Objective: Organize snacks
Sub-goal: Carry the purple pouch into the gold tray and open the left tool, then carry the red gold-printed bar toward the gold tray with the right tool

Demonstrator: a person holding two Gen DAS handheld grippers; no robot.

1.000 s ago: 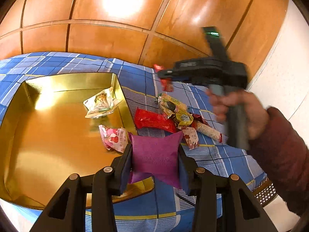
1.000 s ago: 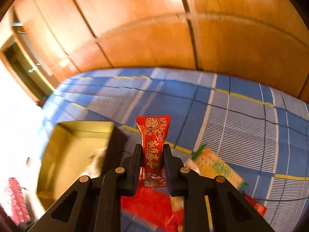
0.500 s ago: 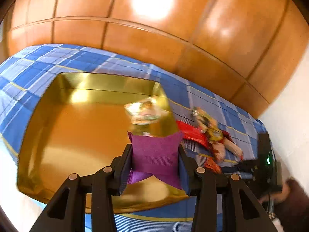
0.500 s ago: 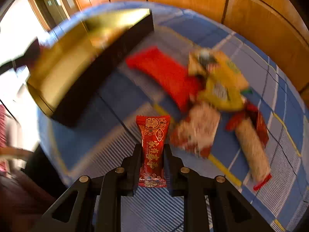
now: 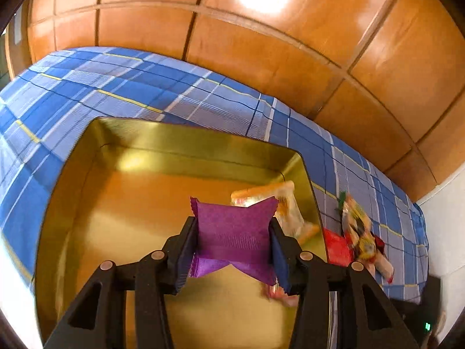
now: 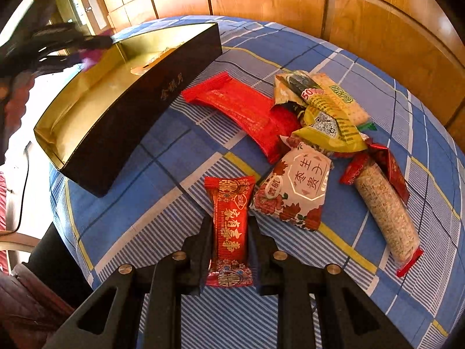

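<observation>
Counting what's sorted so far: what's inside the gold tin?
The tin holds a pale wrapped snack near its right wall. A pink bit shows lower down. The purple packet, in the left gripper's opening jaws, covers the floor between them.

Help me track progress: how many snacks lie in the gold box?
2: one pale packet by the gold box's right wall; one pinkish packet nearer the camera, partly covered. The purple packet above may hide more.
</observation>
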